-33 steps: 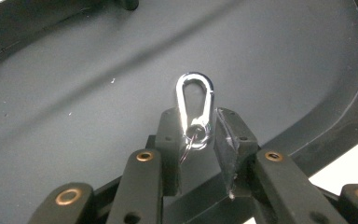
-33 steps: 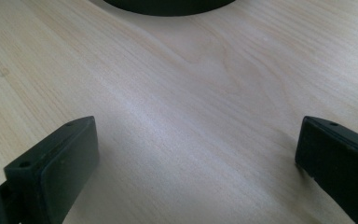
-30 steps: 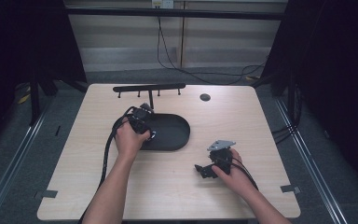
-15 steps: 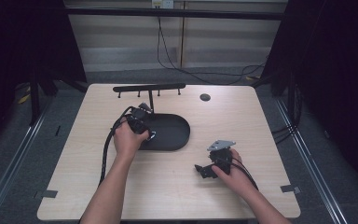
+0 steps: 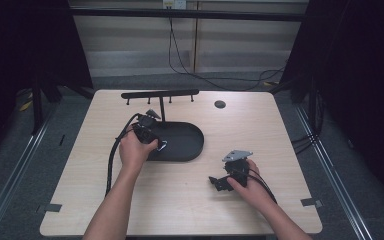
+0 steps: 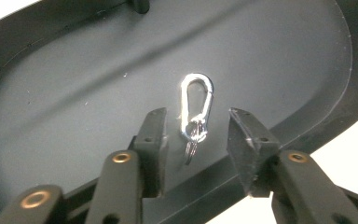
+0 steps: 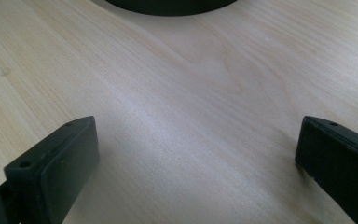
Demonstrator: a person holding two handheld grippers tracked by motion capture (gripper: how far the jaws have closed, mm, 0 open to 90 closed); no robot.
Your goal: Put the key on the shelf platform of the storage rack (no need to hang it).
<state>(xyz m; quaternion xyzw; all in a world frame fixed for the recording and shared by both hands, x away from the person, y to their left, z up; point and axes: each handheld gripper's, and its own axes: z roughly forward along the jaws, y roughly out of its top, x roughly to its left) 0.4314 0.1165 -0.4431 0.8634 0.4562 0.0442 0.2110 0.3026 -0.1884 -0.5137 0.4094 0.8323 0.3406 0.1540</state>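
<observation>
The left gripper (image 6: 197,140) hangs open at lower centre of its own view, jaws astride a silver clip (image 6: 196,108). Closing squarely on the clip's ringed end looks like the way to grip it. The clip lies alone in the black tray (image 6: 65,93). The right gripper (image 5: 221,183), at lower right of the high view, is spread wide over bare table (image 7: 205,84).

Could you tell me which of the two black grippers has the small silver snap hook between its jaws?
The left gripper, poised over the black oval tray, has its open jaws either side of the silver snap hook; the right gripper frames bare wooden table.
</observation>
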